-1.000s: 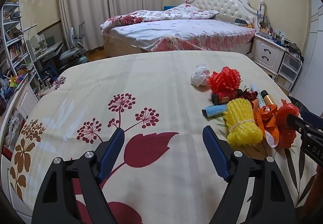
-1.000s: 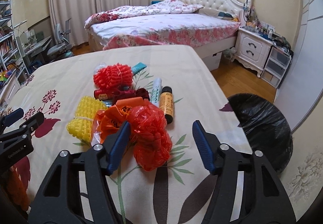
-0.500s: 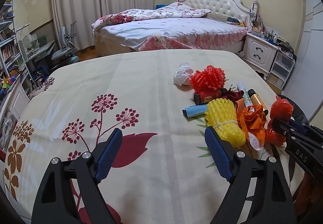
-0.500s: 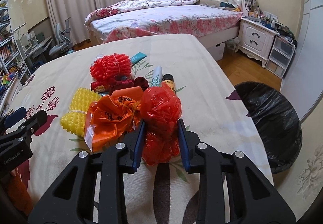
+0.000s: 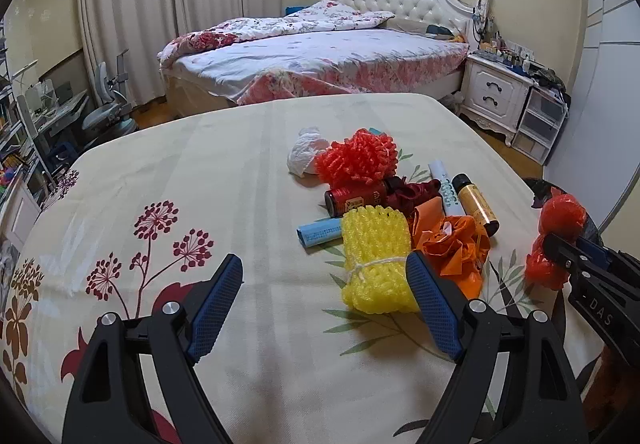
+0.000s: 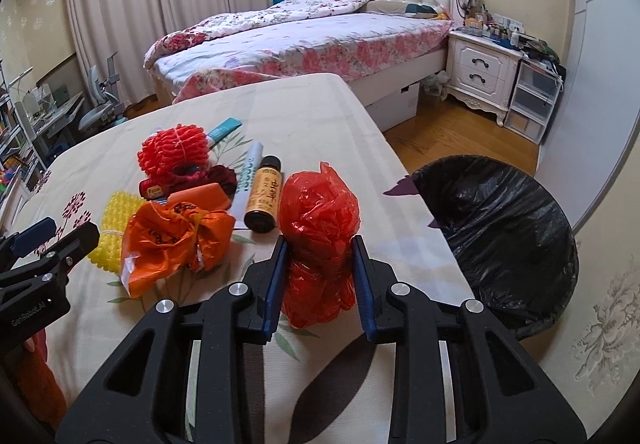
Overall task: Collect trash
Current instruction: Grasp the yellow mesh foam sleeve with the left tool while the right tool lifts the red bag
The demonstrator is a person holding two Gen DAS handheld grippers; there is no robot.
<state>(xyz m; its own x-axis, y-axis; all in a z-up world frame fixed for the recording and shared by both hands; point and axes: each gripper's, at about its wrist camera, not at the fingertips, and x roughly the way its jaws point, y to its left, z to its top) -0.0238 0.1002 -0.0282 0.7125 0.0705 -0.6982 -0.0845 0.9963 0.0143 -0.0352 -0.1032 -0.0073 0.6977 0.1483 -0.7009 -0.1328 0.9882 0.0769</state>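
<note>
I'm working in a bedroom, over a cream cloth-covered table with a printed flower pattern point(image 5: 240, 172), a white tufted bed behind it in the upper centre of both views. My right gripper point(image 6: 320, 276) has its blue pads pressed into the sides of a crumpled red plastic bag point(image 6: 318, 212), which bulges above and below the jaws at centre frame. My left gripper point(image 5: 324, 296) stands wide and holds nothing; its right-hand finger point(image 5: 432, 308) sits just beside a yellow foam net sleeve tied with string point(image 5: 374, 256).

The rest of the trash lies in a tight cluster: a crumpled orange plastic bag point(image 6: 176, 240), a curly red foam net point(image 5: 354, 156), a white crumpled tissue point(image 5: 304, 152), a dark red can point(image 5: 354, 198), a pale blue tube point(image 5: 320, 234), a white tube point(image 6: 250, 174) and a small brown bottle with a gold label point(image 6: 266, 196).

What worries me is the grip — soft plastic compresses, so I judge the bag could slip out on the way across, or a loose fold could snag the orange bag next to it and drag it off. The round bin lined with black plastic point(image 6: 504, 228) stands beyond the table's right edge, at right of frame; that edge is close to the held bag, and the path between looks open.
</note>
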